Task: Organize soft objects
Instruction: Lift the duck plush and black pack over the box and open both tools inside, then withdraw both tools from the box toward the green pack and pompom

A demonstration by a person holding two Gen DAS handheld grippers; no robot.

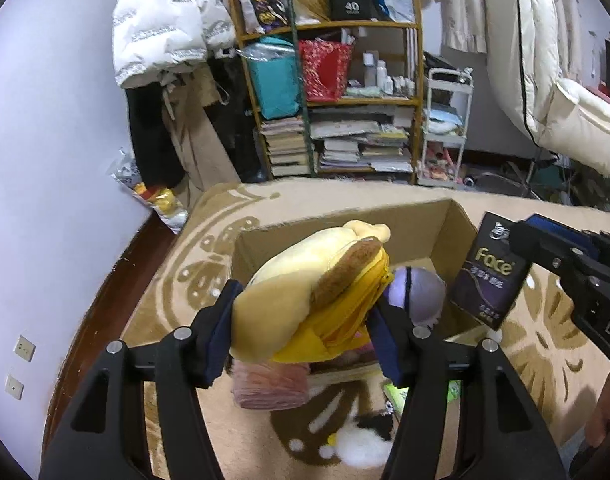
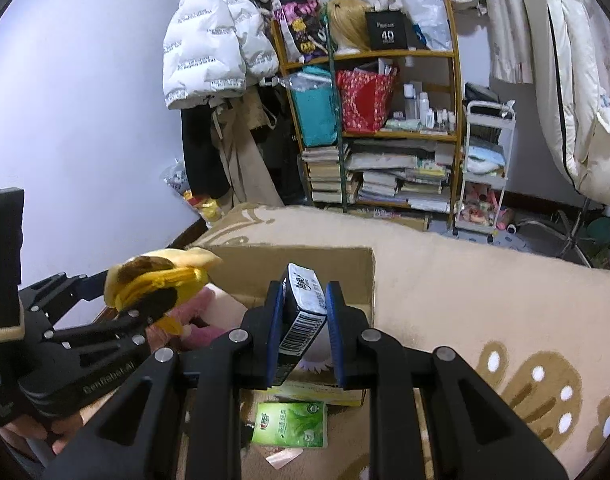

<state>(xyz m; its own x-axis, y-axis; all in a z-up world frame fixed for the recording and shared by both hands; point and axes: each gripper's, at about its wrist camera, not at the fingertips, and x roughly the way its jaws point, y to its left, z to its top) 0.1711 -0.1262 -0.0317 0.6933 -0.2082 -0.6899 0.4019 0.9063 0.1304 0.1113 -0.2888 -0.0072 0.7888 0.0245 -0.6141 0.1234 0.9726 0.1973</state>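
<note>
The left gripper (image 1: 301, 332) is clamped on a yellow plush toy (image 1: 317, 292) above the cardboard box (image 1: 457, 224)'s near edge. The right gripper (image 2: 305, 328) pinches a dark tissue pack (image 2: 301, 308) over the right rim. Each should probably travel inward past its edge before releasing.

Wooden bookshelf (image 1: 329, 92) stacked with books, white rolling cart (image 1: 445, 128), puffer jacket (image 1: 161, 28)

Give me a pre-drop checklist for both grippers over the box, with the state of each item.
1. Left gripper clamps yellow plush toy: ok.
2. Right gripper clamps dark tissue pack: ok.
3. Plush is over the cardboard box opening: ok.
4. Tissue pack is over the opening: ok.
5. Free room inside beside the purple item: cannot tell.
6. Green tissue pack still outside on the carpet: not ok.
</note>
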